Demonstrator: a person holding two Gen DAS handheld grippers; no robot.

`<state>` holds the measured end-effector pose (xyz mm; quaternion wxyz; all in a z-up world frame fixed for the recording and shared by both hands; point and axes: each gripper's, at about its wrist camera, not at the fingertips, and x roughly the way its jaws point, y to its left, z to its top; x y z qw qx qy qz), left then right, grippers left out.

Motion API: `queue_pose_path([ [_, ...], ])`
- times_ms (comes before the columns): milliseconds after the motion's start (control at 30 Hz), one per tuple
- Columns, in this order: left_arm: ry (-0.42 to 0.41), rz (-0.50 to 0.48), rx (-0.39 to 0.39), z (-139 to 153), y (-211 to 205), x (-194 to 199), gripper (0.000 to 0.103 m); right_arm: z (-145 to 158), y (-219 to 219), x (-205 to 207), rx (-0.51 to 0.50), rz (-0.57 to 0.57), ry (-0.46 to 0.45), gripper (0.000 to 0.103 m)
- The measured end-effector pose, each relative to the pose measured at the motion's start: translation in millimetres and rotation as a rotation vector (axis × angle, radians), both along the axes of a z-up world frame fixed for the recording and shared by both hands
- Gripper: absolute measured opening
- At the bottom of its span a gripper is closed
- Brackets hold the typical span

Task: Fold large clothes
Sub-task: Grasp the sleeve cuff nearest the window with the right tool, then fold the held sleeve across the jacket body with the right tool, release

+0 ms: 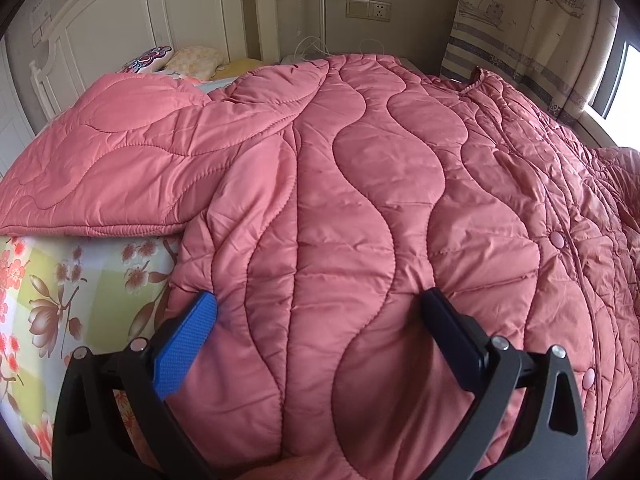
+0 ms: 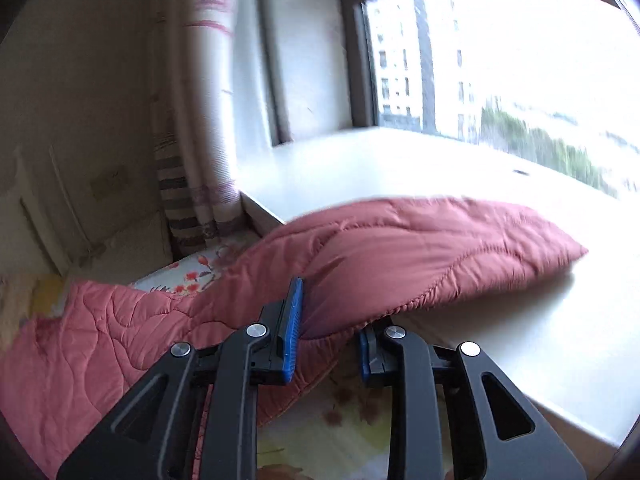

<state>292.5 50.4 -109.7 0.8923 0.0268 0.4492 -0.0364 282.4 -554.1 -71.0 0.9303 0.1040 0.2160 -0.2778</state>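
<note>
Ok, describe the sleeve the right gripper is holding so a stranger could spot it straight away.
Start at the bright window sill beside the floral-sheeted bed. A pink quilted padded jacket lies across that bed, and one sleeve rises off it toward the sill, pinched in the right gripper. Unlike the other sleeve, which lies flat toward the headboard, this one is lifted.

No readable txt, labels or nos. anywhere in either view
</note>
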Motion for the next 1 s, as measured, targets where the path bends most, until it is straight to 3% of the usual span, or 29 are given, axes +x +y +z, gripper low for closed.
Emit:
queue_pose_path([
  [100, 0.0, 0.0, -0.001, 0.0, -0.1, 0.0, 0.101, 17.5, 69.9, 18.7, -0.296, 0.138, 0.047, 0.026],
  [200, 0.0, 0.0, -0.001, -0.2, 0.1, -0.3, 0.101, 5.7, 155.7, 31.0, -0.577, 0.333, 0.134, 0.026],
  [267, 0.0, 0.0, -0.001, -0.2, 0.2, -0.5, 0.101, -25.8, 212.1, 33.0, -0.744, 0.495, 0.244, 0.03],
  [300, 0.0, 0.001, -0.001, -0.2, 0.3, -0.7, 0.101, -46.4, 235.2, 34.1, -0.807, 0.58, 0.327, 0.045],
  [333, 0.0, 0.001, -0.001, -0.4, 0.4, -0.8, 0.101, -71.8, 255.7, 34.2, -0.857, 0.663, 0.431, 0.053],
  [367, 0.001, 0.0, -0.002, 0.0, 0.6, 0.0, 0.101, -89.8, 266.5, 33.2, -0.893, 0.698, 0.491, 0.046],
  [400, 0.001, 0.0, -0.003, 0.0, 0.6, 0.0, 0.101, -96.2, 271.3, 28.9, -0.905, 0.689, 0.468, 0.045],
  [467, 0.001, 0.0, -0.002, -0.2, 0.7, 0.0, 0.101, -92.5, 261.2, 29.4, -0.835, 0.639, 0.462, 0.051],
  [567, 0.0, 0.0, -0.003, -0.3, 0.8, -0.1, 0.101, -73.2, 228.1, 24.0, -0.619, 0.626, 0.433, 0.083],
  [633, 0.001, 0.001, -0.003, 0.0, 0.6, -0.1, 0.101, -59.5, 206.8, 10.7, -0.445, 0.643, 0.375, 0.084],
  [767, 0.0, 0.001, -0.003, 0.1, 0.7, -0.2, 0.101, -35.4, 127.5, -24.7, 0.114, 0.626, 0.088, 0.09],
  [833, 0.001, 0.001, -0.003, 0.1, 0.8, -0.2, 0.101, -41.2, 82.3, -34.1, 0.414, 0.537, -0.056, 0.092],
  [867, 0.0, 0.001, -0.003, 0.2, 1.0, -0.3, 0.101, -41.8, 66.5, -32.6, 0.506, 0.483, -0.088, 0.092],
  [933, 0.0, 0.001, -0.005, 0.2, 1.1, -0.2, 0.101, -41.4, 42.7, -29.0, 0.6, 0.381, -0.173, 0.083],
  [967, 0.0, 0.001, -0.005, 0.4, 0.9, -0.2, 0.101, -41.5, 35.0, -26.4, 0.609, 0.329, -0.203, 0.059],
  [1000, 0.0, 0.001, -0.005, 0.2, 0.9, -0.1, 0.101, -38.7, 33.7, -19.6, 0.593, 0.304, -0.194, 0.042],
])
